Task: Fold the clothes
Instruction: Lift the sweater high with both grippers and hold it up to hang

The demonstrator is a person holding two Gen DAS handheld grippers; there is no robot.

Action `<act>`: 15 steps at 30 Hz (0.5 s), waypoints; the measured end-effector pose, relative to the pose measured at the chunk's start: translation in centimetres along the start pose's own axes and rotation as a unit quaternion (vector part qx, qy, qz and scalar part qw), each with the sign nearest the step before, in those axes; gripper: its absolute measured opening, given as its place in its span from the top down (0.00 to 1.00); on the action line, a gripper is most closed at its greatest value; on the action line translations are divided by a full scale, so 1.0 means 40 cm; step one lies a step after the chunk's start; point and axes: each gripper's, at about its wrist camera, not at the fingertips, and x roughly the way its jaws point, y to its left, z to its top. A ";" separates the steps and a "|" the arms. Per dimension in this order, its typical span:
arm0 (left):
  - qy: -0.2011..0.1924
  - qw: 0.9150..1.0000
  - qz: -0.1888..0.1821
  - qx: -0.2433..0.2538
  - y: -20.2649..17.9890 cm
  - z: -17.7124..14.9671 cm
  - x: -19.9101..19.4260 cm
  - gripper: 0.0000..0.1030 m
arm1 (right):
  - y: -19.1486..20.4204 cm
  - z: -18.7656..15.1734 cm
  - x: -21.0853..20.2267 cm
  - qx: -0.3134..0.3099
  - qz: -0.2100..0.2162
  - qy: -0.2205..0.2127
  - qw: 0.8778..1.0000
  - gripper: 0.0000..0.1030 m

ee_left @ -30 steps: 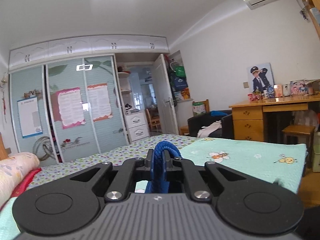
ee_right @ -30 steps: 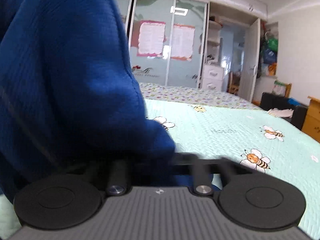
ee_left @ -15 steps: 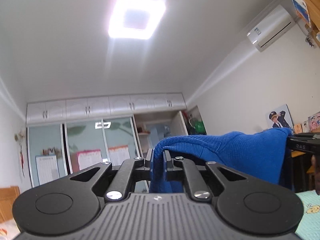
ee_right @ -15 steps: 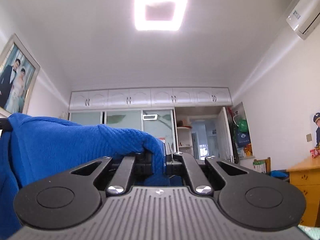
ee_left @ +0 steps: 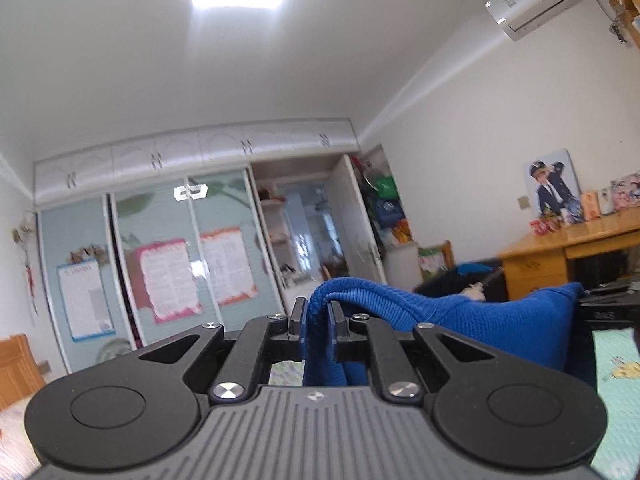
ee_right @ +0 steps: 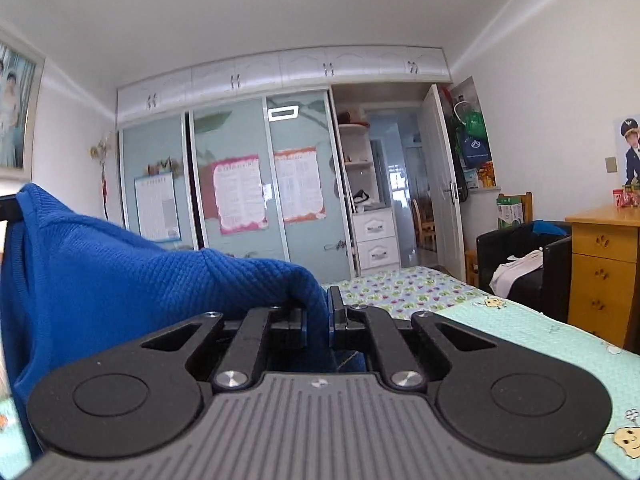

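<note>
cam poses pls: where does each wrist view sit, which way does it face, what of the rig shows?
Left wrist: on the left gripper, facing the wardrobe; jaws pinch the blue sweater.
Right wrist: on the right gripper, facing the same wardrobe; jaws pinch the sweater.
Shared: sweater spanning both grippers, wardrobe, desk, bed.

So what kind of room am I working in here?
A home bedroom, most likely: a bed with a mint-green bee-print quilt, a wall of sliding-door wardrobes with white upper cabinets, and a yellow wooden desk with drawers.
</note>
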 end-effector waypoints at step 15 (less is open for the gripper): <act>0.005 1.000 0.026 -0.005 -0.049 -0.151 -0.048 0.93 | 0.006 -0.259 -0.115 -0.055 -0.053 -0.044 0.996 0.85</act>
